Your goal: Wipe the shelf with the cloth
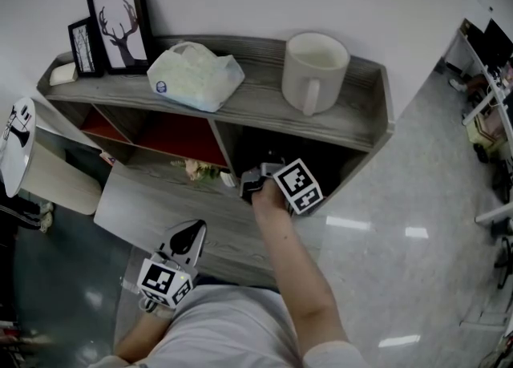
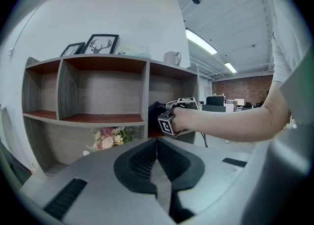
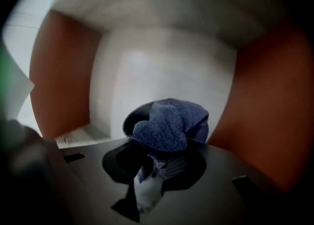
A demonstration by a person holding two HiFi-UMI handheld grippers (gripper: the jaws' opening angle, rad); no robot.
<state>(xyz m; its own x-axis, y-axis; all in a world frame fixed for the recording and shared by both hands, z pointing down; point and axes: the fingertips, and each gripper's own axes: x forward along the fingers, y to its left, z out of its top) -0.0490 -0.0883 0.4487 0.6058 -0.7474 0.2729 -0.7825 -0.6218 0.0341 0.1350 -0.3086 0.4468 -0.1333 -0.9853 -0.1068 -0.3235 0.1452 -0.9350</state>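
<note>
The right tongs pinch the blue cloth inside the right-hand compartment of the shelf. The left tongs are pressed together, empty, held apart from the shelf.

No text, label, brand, number or sign can be read anywhere.
</note>
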